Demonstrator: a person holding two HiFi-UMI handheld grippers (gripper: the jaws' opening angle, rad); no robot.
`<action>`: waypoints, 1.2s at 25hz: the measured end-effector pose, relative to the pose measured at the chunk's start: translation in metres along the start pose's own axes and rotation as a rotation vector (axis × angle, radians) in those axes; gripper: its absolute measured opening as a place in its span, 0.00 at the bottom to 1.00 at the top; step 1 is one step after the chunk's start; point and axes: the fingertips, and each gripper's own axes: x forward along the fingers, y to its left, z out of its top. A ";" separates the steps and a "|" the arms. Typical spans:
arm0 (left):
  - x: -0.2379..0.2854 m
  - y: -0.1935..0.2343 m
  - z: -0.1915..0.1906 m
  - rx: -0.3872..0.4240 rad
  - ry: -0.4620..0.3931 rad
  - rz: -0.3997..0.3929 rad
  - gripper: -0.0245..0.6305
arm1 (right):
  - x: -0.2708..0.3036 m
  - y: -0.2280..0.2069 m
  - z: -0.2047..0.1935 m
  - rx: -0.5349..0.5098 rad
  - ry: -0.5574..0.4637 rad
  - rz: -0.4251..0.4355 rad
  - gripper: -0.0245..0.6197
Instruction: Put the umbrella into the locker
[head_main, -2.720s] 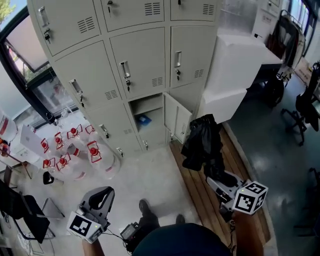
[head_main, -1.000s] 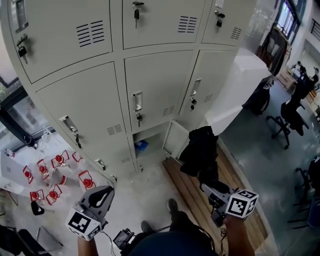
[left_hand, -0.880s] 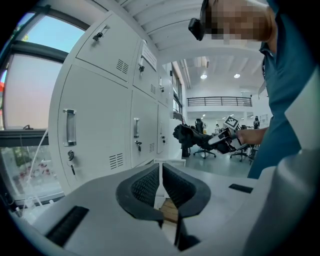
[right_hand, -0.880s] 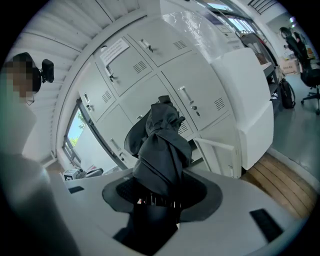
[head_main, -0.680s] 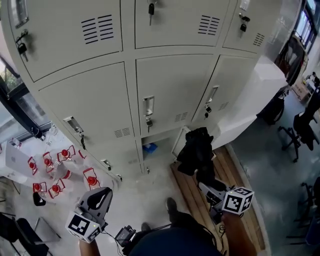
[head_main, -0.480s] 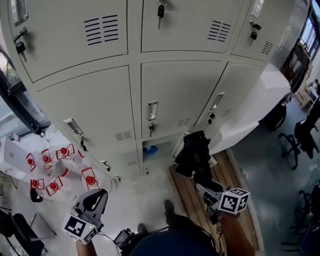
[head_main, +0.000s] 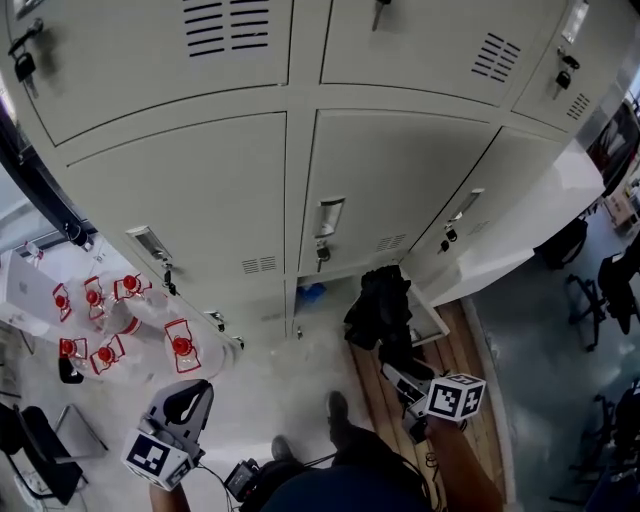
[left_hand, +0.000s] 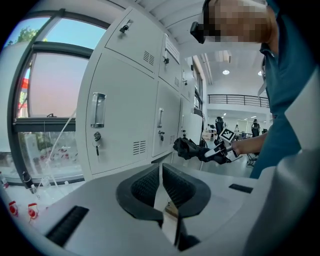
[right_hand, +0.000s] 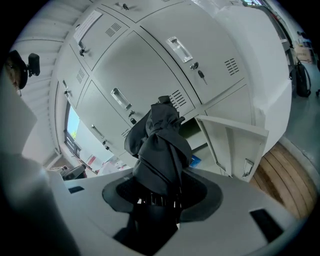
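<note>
A folded black umbrella (head_main: 380, 305) hangs just in front of the open bottom locker (head_main: 318, 297), beside its swung-out door (head_main: 432, 318). My right gripper (head_main: 401, 377) is shut on the umbrella's lower end, and the fabric bundle points up toward the opening. In the right gripper view the umbrella (right_hand: 160, 142) fills the space between the jaws of the right gripper (right_hand: 159, 194), with the locker opening (right_hand: 192, 132) behind it. My left gripper (head_main: 190, 397) hangs low on the left, shut and empty; in its own view the left gripper (left_hand: 161, 174) has its pads together.
A blue object (head_main: 311, 294) lies inside the open locker. Clear water bottles with red caps (head_main: 178, 347) crowd the floor on the left. A wooden platform (head_main: 475, 400) runs along the right. The person's shoe (head_main: 336, 406) is on the floor below the locker.
The view has drawn closer to the lockers. My right gripper has carried the umbrella down and toward the open bottom locker. The left gripper has sunk a little.
</note>
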 end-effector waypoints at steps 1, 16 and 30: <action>0.001 0.002 -0.001 -0.005 0.004 0.004 0.09 | 0.006 -0.003 -0.002 0.003 0.009 -0.002 0.37; 0.012 0.027 -0.035 -0.062 0.021 0.025 0.09 | 0.097 -0.050 -0.034 -0.014 0.124 -0.052 0.37; 0.024 0.018 -0.075 -0.105 0.065 0.054 0.09 | 0.171 -0.101 -0.044 0.004 0.132 -0.101 0.37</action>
